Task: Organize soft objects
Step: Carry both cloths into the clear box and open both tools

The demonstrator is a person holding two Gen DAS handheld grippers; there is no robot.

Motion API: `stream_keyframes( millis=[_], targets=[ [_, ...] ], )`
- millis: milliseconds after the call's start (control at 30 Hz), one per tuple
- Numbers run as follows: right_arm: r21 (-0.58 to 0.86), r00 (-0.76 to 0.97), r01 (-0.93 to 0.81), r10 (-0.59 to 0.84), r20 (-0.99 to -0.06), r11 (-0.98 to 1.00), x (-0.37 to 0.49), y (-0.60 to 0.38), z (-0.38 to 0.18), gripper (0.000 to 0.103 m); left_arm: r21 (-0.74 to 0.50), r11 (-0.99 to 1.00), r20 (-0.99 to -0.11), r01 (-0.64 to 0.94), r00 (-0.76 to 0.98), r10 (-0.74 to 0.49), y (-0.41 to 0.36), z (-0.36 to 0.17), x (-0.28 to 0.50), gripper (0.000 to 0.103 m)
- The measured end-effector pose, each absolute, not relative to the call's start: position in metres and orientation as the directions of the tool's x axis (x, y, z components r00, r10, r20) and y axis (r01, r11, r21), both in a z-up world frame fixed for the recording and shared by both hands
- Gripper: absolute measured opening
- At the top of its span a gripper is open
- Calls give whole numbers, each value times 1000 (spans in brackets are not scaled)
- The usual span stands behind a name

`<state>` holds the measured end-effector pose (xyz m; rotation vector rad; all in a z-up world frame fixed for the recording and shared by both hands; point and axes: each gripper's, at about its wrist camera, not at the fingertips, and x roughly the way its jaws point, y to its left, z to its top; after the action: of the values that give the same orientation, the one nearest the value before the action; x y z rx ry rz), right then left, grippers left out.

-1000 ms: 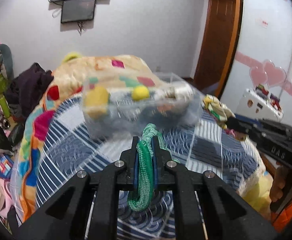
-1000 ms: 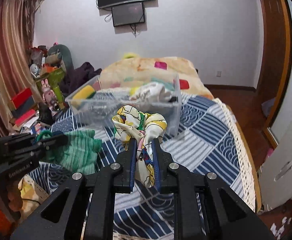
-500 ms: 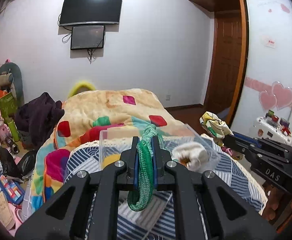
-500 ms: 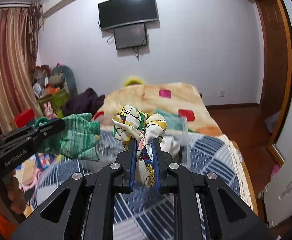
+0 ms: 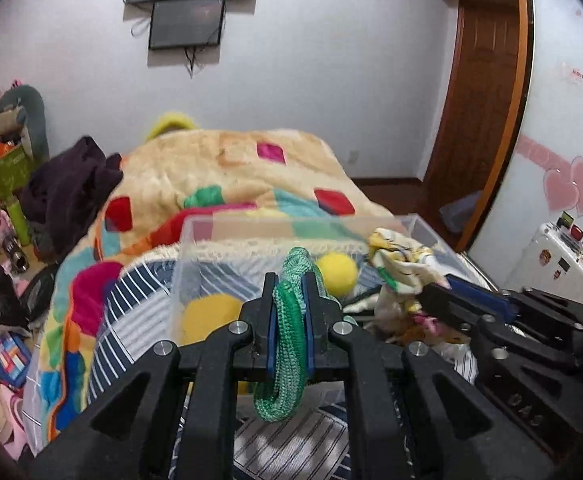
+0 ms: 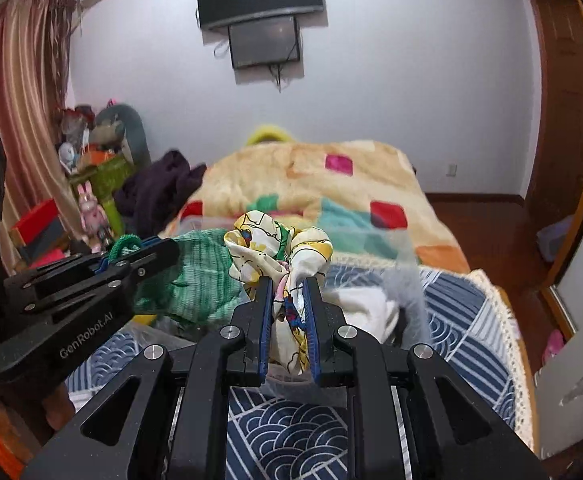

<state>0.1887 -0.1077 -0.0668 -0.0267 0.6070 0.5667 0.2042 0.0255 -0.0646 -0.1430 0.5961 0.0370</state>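
Observation:
My left gripper [image 5: 290, 280] is shut on a green knitted piece [image 5: 287, 340], held over the near side of a clear plastic bin [image 5: 251, 226] on the bed. My right gripper [image 6: 287, 284] is shut on a yellow-and-white printed cloth [image 6: 279, 248] and holds it over the same bin. In the left wrist view the right gripper [image 5: 443, 292] and its cloth [image 5: 399, 256] are at the bin's right side. In the right wrist view the left gripper [image 6: 159, 250] and green knit [image 6: 199, 280] are at left. A yellow ball [image 5: 337, 274], a yellow sponge [image 5: 207, 316] and a white soft item [image 6: 367, 308] lie in the bin.
The bin stands on a blue patterned bedspread [image 6: 471, 320]. A cream blanket with coloured patches [image 5: 231, 172] lies behind it. Dark clothes [image 5: 67, 188] and clutter with toys [image 6: 87, 184] are at the left. A wooden door [image 5: 479, 120] is at the right.
Both grippers have moved forward and come down over the bin, closer to each other. Each still holds its cloth.

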Motion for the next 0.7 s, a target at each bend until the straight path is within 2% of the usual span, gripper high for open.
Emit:
stream_keyframes(
  millis=[167,300,433,500,700],
  targets=[
    [147,638,-514,491,-593,845,195,-107,-80,14,-113,991,-582,-65,813,-13,25,-71,204,10],
    [136,632,-522,490,-601,842,189,-107,-78,20,-132,990,-598,-56,800,-35,26,-72,202,15],
    [110,652,-523,479,-588,845,184,-110,-72,33,-157,986,-600,-49,798,-56,29,-70,193,22],
    [104,661,-524,480,-577,845,180,-113,-68,36,-168,985,-592,-43,803,-66,31,-68,187,29],
    [116,685,-528,502,-528,842,172,-128,-52,38,-144,989,-543,-24,837,-58,30,-50,160,34]
  ],
)
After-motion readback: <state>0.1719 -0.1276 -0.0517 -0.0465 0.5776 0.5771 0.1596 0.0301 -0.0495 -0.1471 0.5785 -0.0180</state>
